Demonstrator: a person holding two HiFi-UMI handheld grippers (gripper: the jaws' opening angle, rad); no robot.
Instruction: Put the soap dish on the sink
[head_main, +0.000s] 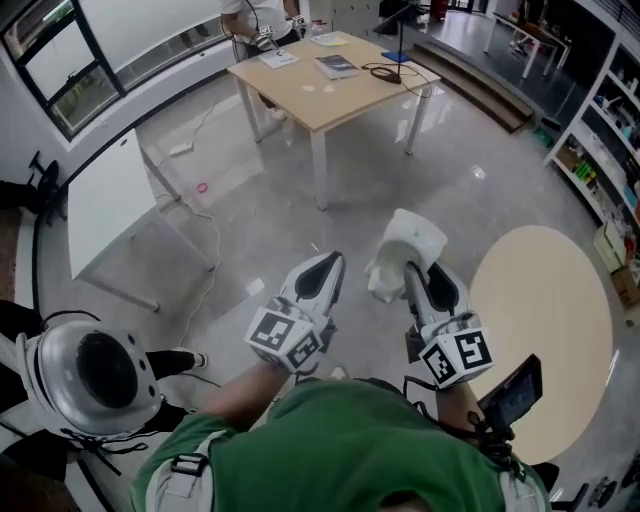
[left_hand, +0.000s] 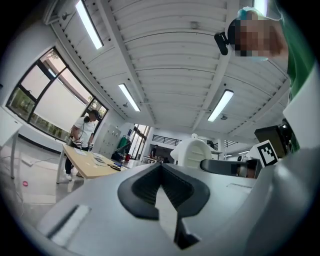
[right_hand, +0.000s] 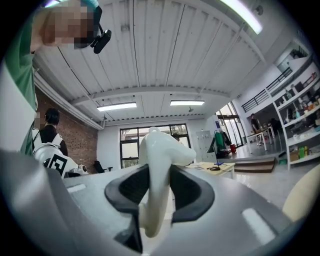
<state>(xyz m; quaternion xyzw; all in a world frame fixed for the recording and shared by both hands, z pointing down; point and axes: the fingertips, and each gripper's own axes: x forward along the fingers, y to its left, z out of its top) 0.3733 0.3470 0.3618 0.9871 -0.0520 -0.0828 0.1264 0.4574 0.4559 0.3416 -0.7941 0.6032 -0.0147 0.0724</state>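
The right gripper's jaws stand wide, clamped on the white soap dish, which is held edge-on at centre frame. The left gripper's jaws are pressed together, empty. A wooden table stands at upper centre.

tools: 2 (left tool, right tool) | soap dish: 1 | wooden table: 1

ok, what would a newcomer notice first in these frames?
The white soap dish stands out first, clamped in the right tool at the middle of the head view, above the grey floor. Beside it, on its left, the left tool is shut with nothing in it. A wooden table stands at the top of that view, and no sink shows anywhere.
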